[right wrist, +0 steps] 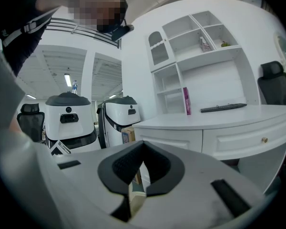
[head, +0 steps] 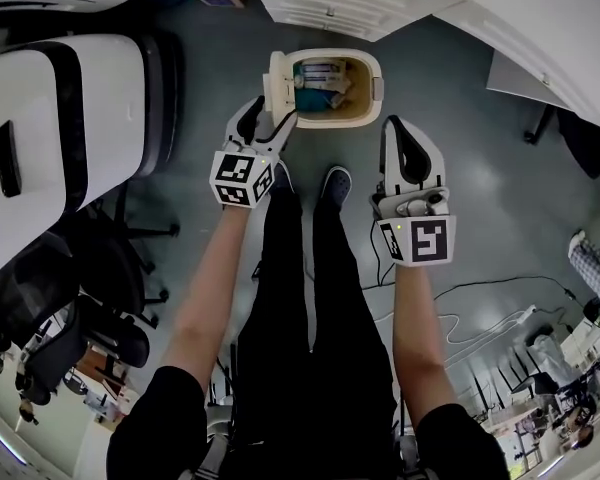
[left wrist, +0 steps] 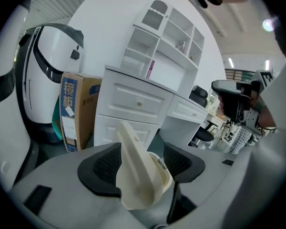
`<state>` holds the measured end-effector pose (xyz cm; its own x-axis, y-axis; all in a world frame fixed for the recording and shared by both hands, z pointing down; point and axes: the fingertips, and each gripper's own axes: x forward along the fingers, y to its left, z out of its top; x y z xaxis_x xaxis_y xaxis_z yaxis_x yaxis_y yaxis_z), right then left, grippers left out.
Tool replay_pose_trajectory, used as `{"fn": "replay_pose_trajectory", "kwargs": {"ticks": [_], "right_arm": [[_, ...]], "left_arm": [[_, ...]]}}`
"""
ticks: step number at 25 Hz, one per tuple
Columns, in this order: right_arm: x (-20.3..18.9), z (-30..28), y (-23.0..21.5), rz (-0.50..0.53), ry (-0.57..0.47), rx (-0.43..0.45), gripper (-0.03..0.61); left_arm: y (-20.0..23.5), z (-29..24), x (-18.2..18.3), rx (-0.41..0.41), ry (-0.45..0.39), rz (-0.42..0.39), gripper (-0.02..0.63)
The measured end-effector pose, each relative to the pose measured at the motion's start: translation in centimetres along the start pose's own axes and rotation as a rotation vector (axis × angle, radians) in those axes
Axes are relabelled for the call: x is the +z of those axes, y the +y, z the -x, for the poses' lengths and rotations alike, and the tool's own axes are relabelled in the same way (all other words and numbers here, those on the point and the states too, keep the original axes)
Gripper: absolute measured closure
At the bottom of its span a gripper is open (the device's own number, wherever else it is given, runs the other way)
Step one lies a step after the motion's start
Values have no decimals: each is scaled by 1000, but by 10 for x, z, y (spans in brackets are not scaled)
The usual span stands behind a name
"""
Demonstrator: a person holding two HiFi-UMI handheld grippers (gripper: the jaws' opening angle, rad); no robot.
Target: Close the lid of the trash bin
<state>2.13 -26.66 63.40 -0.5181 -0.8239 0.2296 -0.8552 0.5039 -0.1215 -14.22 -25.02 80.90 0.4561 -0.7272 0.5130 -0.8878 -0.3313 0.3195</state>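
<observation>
The cream trash bin (head: 352, 116) stands open on the floor just ahead of the person's shoes, with rubbish inside. Its lid (head: 277, 80) stands upright on the bin's left side. My left gripper (head: 261, 120) reaches that lid from below. In the left gripper view the lid (left wrist: 136, 175) rises between the two spread jaws of the left gripper (left wrist: 142, 162); I see no pad pressing on it. My right gripper (head: 395, 133) hovers to the right of the bin, apart from it. Its jaws meet in the right gripper view (right wrist: 142, 152), with nothing held.
A white cabinet with drawers (head: 330, 3) stands right behind the bin. A big white machine (head: 60, 118) and office chairs (head: 80, 308) fill the left side. A cardboard box (left wrist: 76, 111) leans by the cabinet. Cables (head: 480, 318) lie on the floor at right.
</observation>
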Motion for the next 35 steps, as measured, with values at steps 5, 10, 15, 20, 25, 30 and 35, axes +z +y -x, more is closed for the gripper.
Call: {"fn": "replay_pose_trajectory", "kwargs": {"ticks": [5,10,15,20,25,30,35], "right_arm": [[-5,-7,0,5,2,9,574],[-14,-10,-12,-5,9,2,574],[-31,-7,-33,-23,24,-22,574],[-46,0,-59,-41,35,-51,574],[-61,7,-78,-54,48,-64,574],[-71,13,-90,-73,54,-71,574],[-77,16,-92,-76,48,-61,572]], "left_arm": [[-26,-19,-2,-116,1,-59,328],[-59,-48,-5,-198,10,-102,328],[-85,-77,-19,-253,35,-148,328],[-108,-110,-41,-283,89,-216,328],[-126,-142,-64,-301,156,-269,328],[-136,-164,-90,-319,232,-311,328],[-140,-184,-113,-329,299,-356,328]]}}
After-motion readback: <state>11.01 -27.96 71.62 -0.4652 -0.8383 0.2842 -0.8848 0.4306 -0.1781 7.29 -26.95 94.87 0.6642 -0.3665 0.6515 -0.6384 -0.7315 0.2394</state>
